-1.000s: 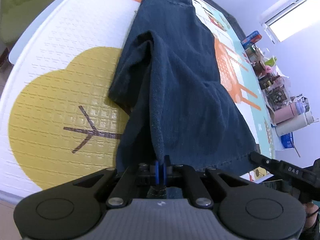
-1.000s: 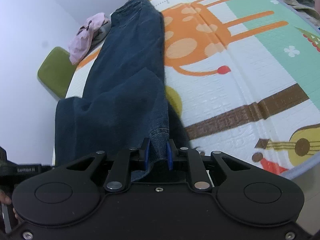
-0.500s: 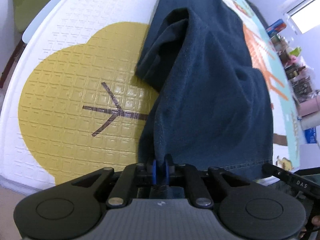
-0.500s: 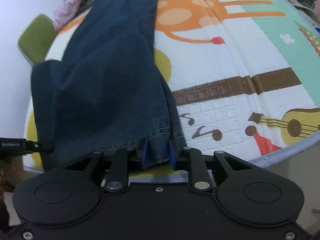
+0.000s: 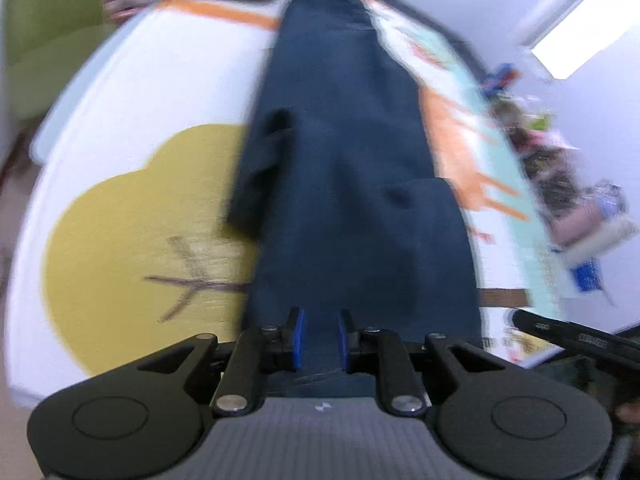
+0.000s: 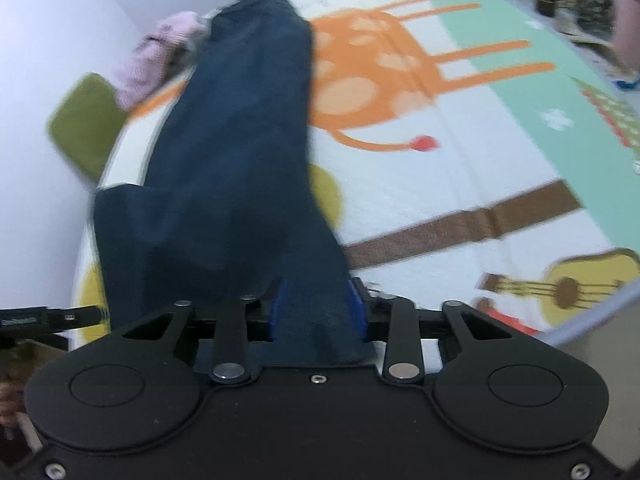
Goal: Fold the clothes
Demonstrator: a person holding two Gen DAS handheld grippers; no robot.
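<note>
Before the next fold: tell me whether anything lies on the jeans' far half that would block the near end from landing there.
Nothing visible does. The jeans run bare along the mat; the pink garment lies beside the far end.

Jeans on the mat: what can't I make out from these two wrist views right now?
- Near hem of the jeans: both views, hidden behind each hand-held gripper's body.
- Left hand-held gripper, jaws opening: pad contact with the denim blurred.
- Right hand-held gripper: denim fills the gap; grip pressure unreadable.
- Waistband: small and motion-blurred.
- Pink garment: blurred, partly behind the jeans.
- Clutter beyond the play mat: smeared.
</note>
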